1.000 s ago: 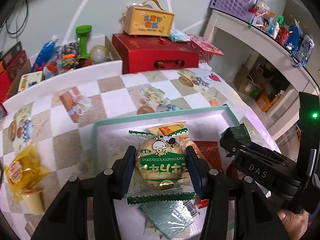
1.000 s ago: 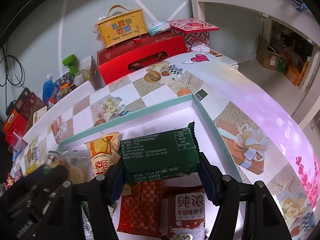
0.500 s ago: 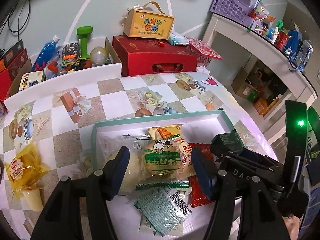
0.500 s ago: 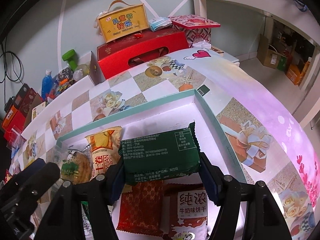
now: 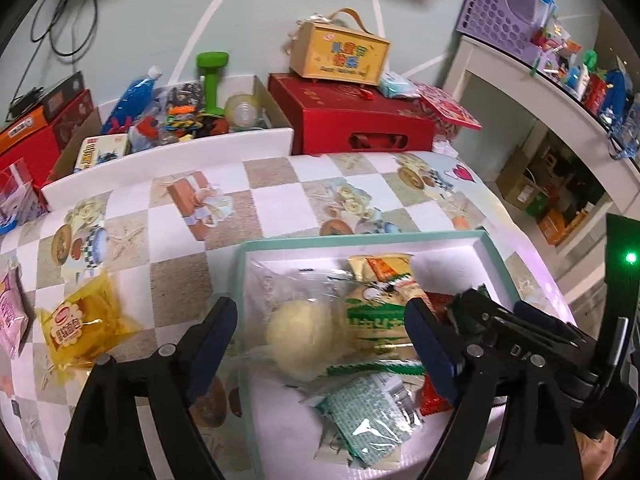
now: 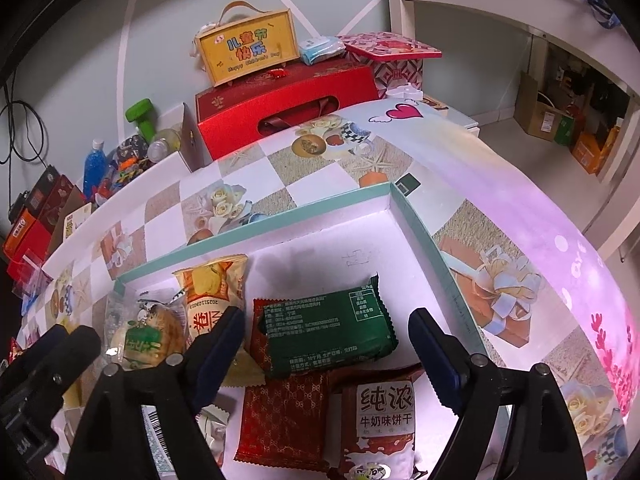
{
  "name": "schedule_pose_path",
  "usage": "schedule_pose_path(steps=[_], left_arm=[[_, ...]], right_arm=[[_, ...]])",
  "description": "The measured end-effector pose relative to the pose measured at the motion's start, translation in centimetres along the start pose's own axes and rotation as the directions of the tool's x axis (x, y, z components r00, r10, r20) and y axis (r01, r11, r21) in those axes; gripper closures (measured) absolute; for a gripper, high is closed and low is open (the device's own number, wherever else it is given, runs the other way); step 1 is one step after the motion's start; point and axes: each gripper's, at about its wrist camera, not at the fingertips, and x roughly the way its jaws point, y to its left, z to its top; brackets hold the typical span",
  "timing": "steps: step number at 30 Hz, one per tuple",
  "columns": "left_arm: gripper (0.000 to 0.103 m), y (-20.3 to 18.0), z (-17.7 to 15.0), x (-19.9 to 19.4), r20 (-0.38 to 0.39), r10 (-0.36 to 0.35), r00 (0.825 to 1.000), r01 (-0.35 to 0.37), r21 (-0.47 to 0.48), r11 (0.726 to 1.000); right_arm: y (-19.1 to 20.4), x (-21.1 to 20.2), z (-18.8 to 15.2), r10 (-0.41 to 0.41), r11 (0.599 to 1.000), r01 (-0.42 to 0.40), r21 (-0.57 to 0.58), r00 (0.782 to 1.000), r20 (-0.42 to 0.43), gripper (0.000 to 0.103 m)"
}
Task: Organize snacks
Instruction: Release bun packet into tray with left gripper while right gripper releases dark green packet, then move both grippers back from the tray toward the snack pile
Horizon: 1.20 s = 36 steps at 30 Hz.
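A teal-rimmed white tray (image 5: 360, 238) (image 6: 412, 216) on the patterned table holds several snack packets. My left gripper (image 5: 320, 338) is open and empty, its jaws wide on either side of a pale round bun in clear wrap (image 5: 298, 334) and a green-labelled cake packet (image 5: 376, 320). My right gripper (image 6: 326, 340) is open and empty, jaws on either side of a dark green packet (image 6: 326, 326) that lies on red packets (image 6: 284, 416) in the tray. A yellow packet (image 5: 78, 326) and a pink packet (image 5: 8, 312) lie on the table left of the tray.
A red gift box (image 5: 352, 120) with a yellow carry box (image 5: 340, 54) on it stands behind the table. A cardboard box of bottles and a green dumbbell (image 5: 212, 76) sits at the back left. A white shelf (image 5: 560, 108) stands to the right.
Both grippers opened and drew back. The left one let go of the green-labelled cake packet and the right one let go of the dark green packet; both packets now lie in the tray.
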Motion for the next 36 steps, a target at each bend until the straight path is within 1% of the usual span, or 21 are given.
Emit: schedule_pose_path(steps=[1,3,7,17,24,27,31,33,36], left_arm=[[0.000,0.2,0.0,-0.1,0.020,0.023,1.000,-0.023,-0.009,1.000],[0.000,0.5,0.0,-0.3,0.043,0.046,0.998,-0.045,-0.015,0.999],[0.000,1.1,0.1,-0.5,0.057,0.051,0.997,-0.049,-0.029,0.998],[0.000,2.2,-0.1,-0.7,0.063,0.056,0.996,-0.053,-0.044,0.998],[0.000,4.0,-0.1,-2.3,0.086,0.061,0.994,-0.056,-0.053,0.997],[0.000,5.0,-0.2,-3.3,0.098,0.093,0.991,-0.088,-0.053,0.995],[0.000,7.7,-1.3,-4.6,0.098,0.150,0.984,-0.140,-0.101,0.985],[0.000,9.4,-2.2,-5.1,0.085,0.171,0.982,-0.158,-0.144,0.977],[0.000,11.7,-3.1,-5.9,0.072,0.199,0.977,-0.183,-0.187,0.965]], right_arm=[[0.0,0.0,0.0,-0.001,1.000,0.001,0.002,1.000,0.005,0.002],[-0.1,-0.2,0.0,-0.007,1.000,0.007,0.007,1.000,0.017,0.000],[-0.2,-0.6,0.0,-0.017,1.000,0.017,0.014,1.000,0.012,0.000],[0.5,-0.5,-0.1,-0.029,1.000,0.029,-0.006,1.000,0.013,0.000],[1.7,-2.0,0.4,-0.022,1.000,0.023,-0.012,0.996,0.082,0.000],[2.5,-2.6,0.5,-0.004,1.000,0.006,-0.019,0.995,0.105,0.000],[4.2,-3.0,0.3,0.037,0.998,-0.032,-0.047,0.992,0.122,0.000],[5.3,-3.1,0.1,0.074,0.996,-0.066,-0.063,0.990,0.123,0.000],[6.9,-3.2,-0.4,0.152,0.987,-0.144,-0.074,0.981,0.119,0.000]])
